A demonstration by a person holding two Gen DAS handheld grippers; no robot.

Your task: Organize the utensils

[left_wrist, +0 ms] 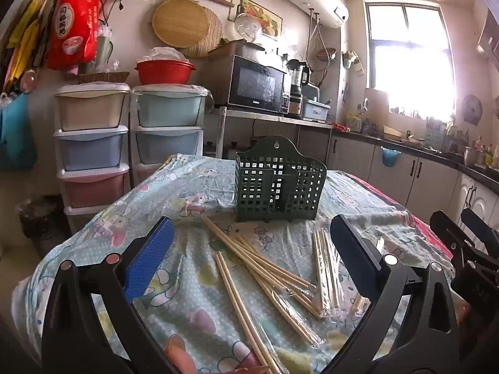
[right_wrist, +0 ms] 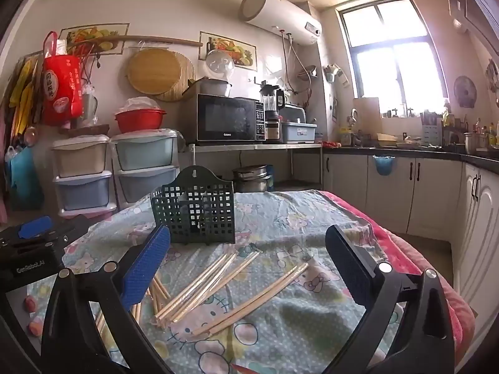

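Observation:
Several pairs of bamboo chopsticks in clear wrappers lie scattered on the table's patterned cloth; they also show in the right wrist view. A dark green slotted utensil holder stands upright behind them, also in the right wrist view. My left gripper is open and empty, hovering above the chopsticks. My right gripper is open and empty, also above the chopsticks. The right gripper shows at the right edge of the left wrist view, and the left gripper shows at the left edge of the right wrist view.
Stacked plastic drawers stand behind the table at the left. A microwave sits on a metal shelf. Kitchen cabinets and a counter run along the right. A red blanket edge shows at the table's right side.

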